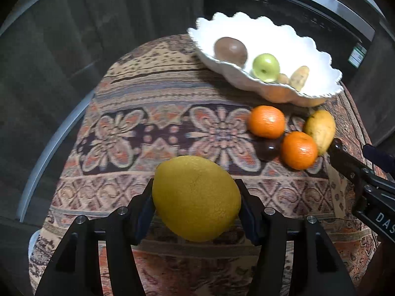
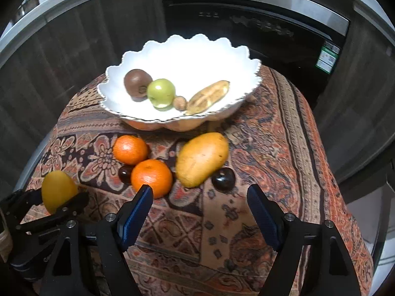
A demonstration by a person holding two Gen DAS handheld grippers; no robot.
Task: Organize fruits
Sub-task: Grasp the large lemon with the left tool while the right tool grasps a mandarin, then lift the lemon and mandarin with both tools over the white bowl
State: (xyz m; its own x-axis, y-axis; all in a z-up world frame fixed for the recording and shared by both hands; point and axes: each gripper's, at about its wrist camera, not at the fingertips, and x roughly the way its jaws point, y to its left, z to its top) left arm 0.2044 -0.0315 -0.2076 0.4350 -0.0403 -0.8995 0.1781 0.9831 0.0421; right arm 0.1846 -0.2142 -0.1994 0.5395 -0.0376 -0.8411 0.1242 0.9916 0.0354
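Observation:
My left gripper (image 1: 195, 192) is shut on a large yellow citrus fruit (image 1: 196, 198), held above the patterned cloth; it also shows in the right wrist view (image 2: 58, 191). My right gripper (image 2: 200, 194) is open and empty, just short of two oranges (image 2: 151, 178) (image 2: 130, 149), a yellow mango (image 2: 202, 159) and two dark plums (image 2: 223, 179) (image 2: 124, 174). The white scalloped bowl (image 2: 197, 56) at the back holds a brown fruit (image 2: 137, 82), a green apple (image 2: 161, 93), a small nut (image 2: 179, 102) and a spotted banana (image 2: 208, 96).
The round table is covered by a patterned cloth (image 1: 153, 128). Dark cabinets and an oven (image 2: 246, 24) stand behind it. The right gripper's body (image 1: 365, 180) reaches in at the right of the left wrist view.

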